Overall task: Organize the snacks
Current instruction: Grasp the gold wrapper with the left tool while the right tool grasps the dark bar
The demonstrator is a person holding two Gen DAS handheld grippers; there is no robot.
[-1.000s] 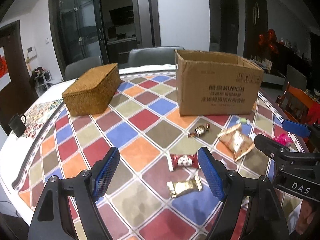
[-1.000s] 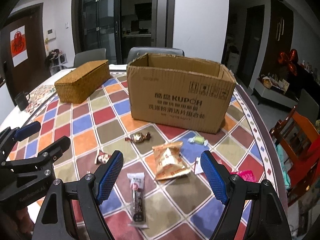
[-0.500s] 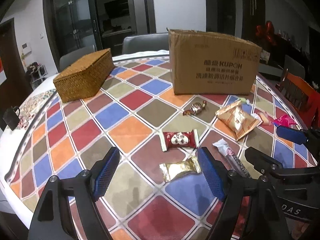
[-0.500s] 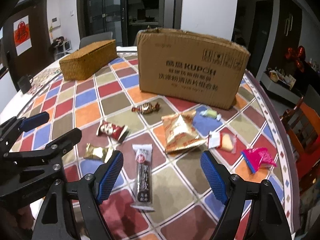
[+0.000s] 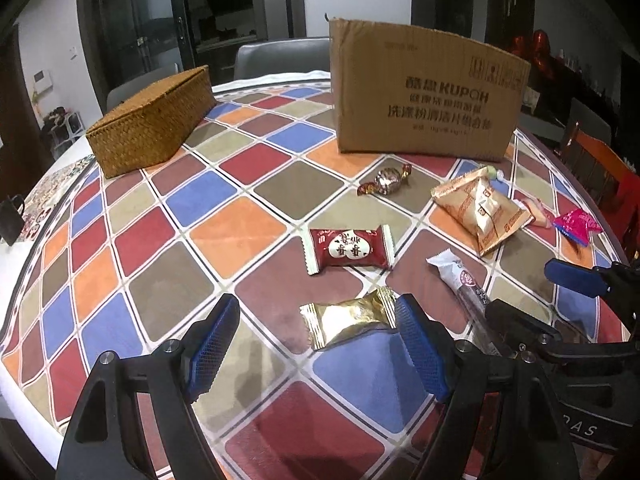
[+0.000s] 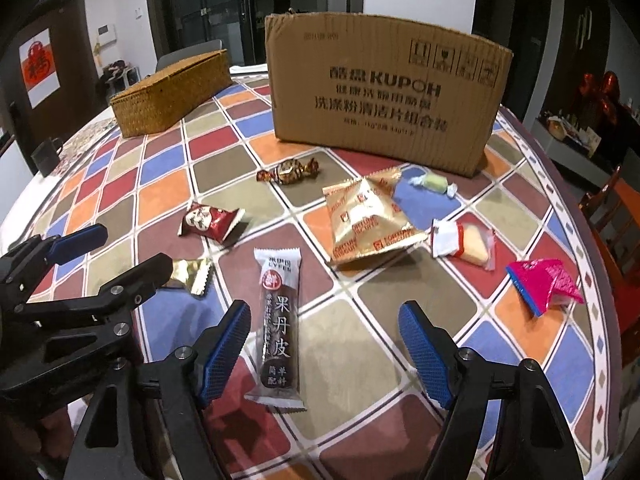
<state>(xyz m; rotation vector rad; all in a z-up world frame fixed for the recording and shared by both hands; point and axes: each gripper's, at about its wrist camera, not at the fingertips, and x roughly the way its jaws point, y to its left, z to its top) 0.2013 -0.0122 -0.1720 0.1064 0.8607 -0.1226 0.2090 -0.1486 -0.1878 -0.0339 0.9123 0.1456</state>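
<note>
Snacks lie loose on the desk, none yet in the box far beyond both grippers. Right gripper, fingers wide: dark bar just inside its left finger. Left gripper, fingers wide: gold pack beside its right finger. Center each snack before closing.

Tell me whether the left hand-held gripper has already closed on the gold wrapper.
No, the left hand-held gripper is open, and the gold wrapper lies flat on the table between its fingers, ungripped.
</note>
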